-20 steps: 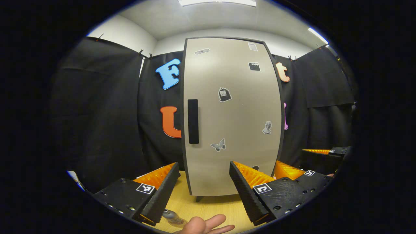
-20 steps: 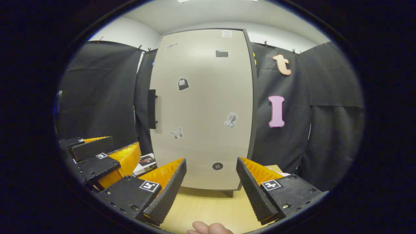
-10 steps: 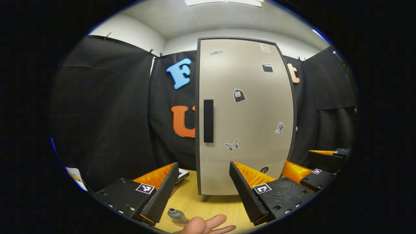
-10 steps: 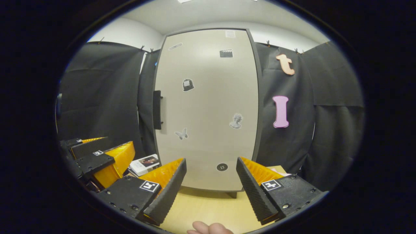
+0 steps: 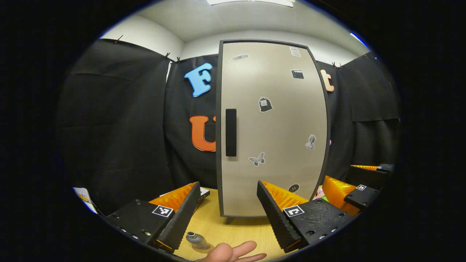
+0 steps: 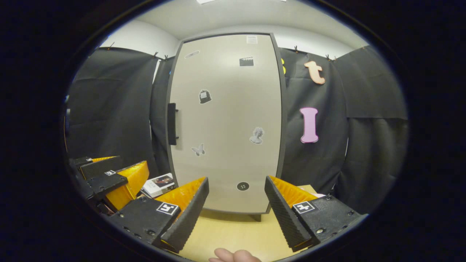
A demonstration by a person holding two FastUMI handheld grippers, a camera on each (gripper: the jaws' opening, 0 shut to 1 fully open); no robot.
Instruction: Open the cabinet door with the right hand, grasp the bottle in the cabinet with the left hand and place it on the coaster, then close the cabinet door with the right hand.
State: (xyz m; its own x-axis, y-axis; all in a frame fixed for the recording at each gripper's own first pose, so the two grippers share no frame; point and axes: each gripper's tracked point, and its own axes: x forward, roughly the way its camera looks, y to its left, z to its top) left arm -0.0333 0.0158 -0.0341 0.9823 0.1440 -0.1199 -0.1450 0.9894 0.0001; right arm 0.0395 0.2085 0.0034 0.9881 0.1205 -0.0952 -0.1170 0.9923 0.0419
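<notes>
Left gripper view: the left gripper (image 5: 228,214) has its fingers spread, holding nothing. The cabinet door (image 5: 273,127) stands closed at 12 o'clock, its handle (image 5: 230,132) near its left edge.

Right gripper view: the right gripper (image 6: 236,213) is likewise spread and empty, the door (image 6: 225,120) straight ahead above the surface (image 6: 236,233).

One cabinet (image 5: 273,127), one door handle (image 5: 230,132), six stickers on the door (maybe more hiding), one bottle (image 5: 196,239), two grippers, one book (image 6: 160,183).
</notes>
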